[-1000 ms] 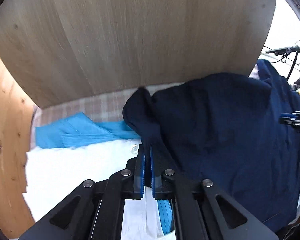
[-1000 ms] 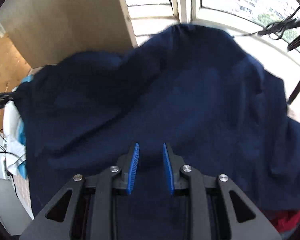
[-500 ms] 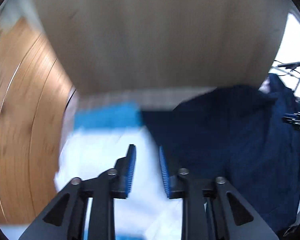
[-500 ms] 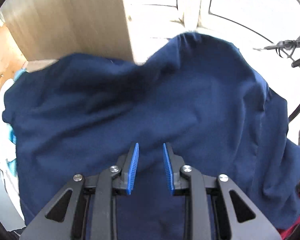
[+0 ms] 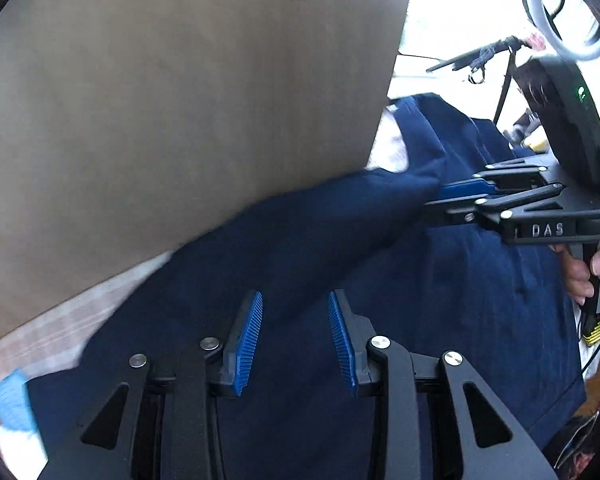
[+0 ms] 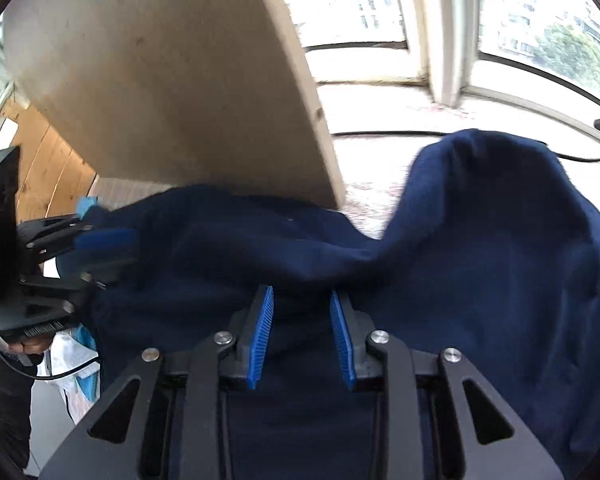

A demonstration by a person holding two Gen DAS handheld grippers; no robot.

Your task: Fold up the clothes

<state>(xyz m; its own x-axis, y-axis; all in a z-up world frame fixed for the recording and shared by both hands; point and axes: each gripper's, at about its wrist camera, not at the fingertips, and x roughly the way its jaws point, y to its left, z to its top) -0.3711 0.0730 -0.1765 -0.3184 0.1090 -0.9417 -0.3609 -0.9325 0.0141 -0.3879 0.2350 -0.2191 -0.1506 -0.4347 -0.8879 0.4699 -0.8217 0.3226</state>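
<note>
A dark navy garment (image 5: 300, 248) lies spread and rumpled across the surface; it fills the right wrist view (image 6: 480, 264) too. My left gripper (image 5: 295, 312) is open, its blue pads just above the navy cloth, holding nothing. My right gripper (image 6: 302, 304) is open with a raised fold of the garment just ahead of its tips. In the left wrist view the right gripper (image 5: 440, 196) reaches in from the right, its tips at a bunched fold. In the right wrist view the left gripper (image 6: 112, 248) sits at the garment's left edge.
A pale wooden panel (image 5: 180, 100) stands behind the garment. A light blue garment (image 5: 12, 404) and white cloth (image 6: 72, 356) lie at the left. Plaid bedding (image 5: 60, 328) shows beneath. Windows (image 6: 500, 20) and a black cable (image 6: 380, 133) are at the back right.
My left gripper let go of the navy cloth, opened, and swung right over the garment. My right gripper stayed open and moved toward a raised fold.
</note>
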